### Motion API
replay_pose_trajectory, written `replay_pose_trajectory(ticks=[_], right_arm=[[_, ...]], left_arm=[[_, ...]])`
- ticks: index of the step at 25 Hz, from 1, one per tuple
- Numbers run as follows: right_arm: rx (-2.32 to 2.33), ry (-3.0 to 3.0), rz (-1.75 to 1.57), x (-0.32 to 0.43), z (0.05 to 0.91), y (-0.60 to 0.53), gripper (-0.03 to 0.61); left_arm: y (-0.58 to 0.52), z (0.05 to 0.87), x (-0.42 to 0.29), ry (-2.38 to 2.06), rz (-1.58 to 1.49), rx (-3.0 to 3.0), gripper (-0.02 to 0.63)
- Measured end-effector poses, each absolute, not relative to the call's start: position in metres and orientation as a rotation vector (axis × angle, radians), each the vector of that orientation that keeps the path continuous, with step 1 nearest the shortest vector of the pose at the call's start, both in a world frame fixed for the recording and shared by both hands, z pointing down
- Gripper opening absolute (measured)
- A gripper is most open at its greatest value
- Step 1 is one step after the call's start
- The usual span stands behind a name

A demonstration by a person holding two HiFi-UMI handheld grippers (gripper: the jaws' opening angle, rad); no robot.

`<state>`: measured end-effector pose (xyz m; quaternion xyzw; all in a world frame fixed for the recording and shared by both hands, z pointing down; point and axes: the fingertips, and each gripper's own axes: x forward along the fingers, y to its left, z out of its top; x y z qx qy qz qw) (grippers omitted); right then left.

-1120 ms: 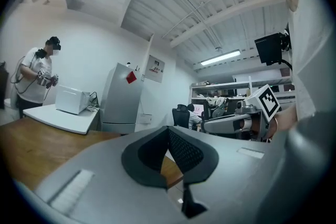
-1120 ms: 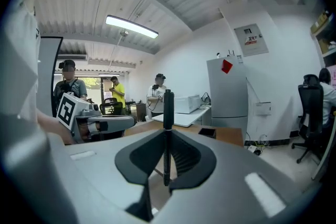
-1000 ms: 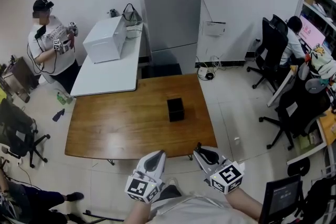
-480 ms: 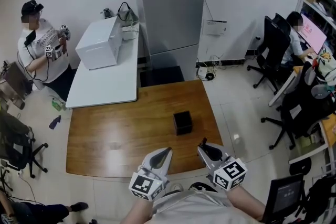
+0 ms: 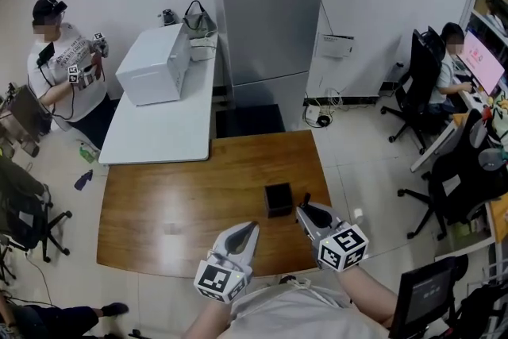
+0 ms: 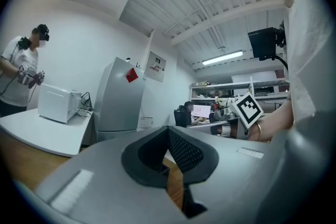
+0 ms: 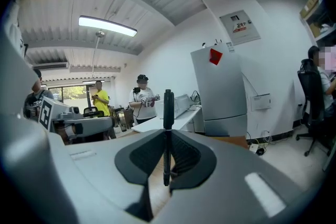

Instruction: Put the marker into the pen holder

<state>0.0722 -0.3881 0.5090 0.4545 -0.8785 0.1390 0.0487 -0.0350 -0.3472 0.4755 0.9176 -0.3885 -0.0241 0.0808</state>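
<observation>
Closest to the body, over the near edge of the wooden tabletop, the left gripper is held low with its jaws brought together on nothing. It is judged to be parked there so that the way is left free for the other hand. Just to its right, the right gripper is seen with its jaws narrowed onto the marker. The marker is clamped along its lower part and stood upright, its upper end rising clear above the jaws. Such a grip is presumably chosen so that the marker can be lowered end-first into an opening. Immediately ahead and slightly to the left of those jaws, the pen holder is set on the tabletop (a small black box, whose open top cannot be made out from the head view). The marker is carried just beside its right edge, not yet over it. A short shift leftward and a straight descent would be called for before any release. Farther off, a white table bearing a microwave is placed against the wall, and a grey refrigerator is stood beside it. Other people are seen at the room's edges, well apart from the work.
</observation>
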Motion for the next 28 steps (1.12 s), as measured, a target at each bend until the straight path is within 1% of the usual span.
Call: replay_pose_trajectory(ticks=[6, 9, 14, 18, 22, 25, 26, 27, 28], right_arm=[[1.383, -2.628, 0.451, 0.074, 0.532, -0.452, 0.038], [1.328, -2.634, 0.397, 0.062, 0.539, -0.473, 0.038], [1.183, -2.677, 0.278, 0.035, 0.566, -0.479, 0.038], [1.174, -2.674, 0.303, 0.034, 0.586, -0.479, 0.038], [1.162, -2.665, 0.237, 0.033, 0.596, -0.480, 0.038], [1.204, -2.657, 0.320, 0.040, 0.604, -0.483, 0.038], [1.228, -2.646, 0.364, 0.042, 0.607, -0.485, 0.048], [1.241, -2.632, 0.399, 0.043, 0.609, -0.486, 0.086], [1.241, -2.620, 0.421, 0.043, 0.612, -0.486, 0.111]], left_arm=[[-0.364, 0.472, -0.026, -1.172, -0.069, 2.730, 0.017], [-0.375, 0.473, -0.026, -1.185, -0.074, 2.726, 0.015], [-0.387, 0.481, -0.029, -1.206, -0.061, 2.709, 0.016], [-0.397, 0.483, -0.029, -1.235, -0.056, 2.692, 0.016], [-0.402, 0.482, -0.031, -1.250, -0.052, 2.684, 0.017], [-0.403, 0.483, -0.031, -1.255, -0.049, 2.685, 0.016], [-0.404, 0.482, -0.033, -1.265, -0.050, 2.681, 0.017], [-0.406, 0.482, -0.036, -1.276, -0.053, 2.674, 0.016], [-0.409, 0.485, -0.040, -1.288, -0.055, 2.665, 0.016]])
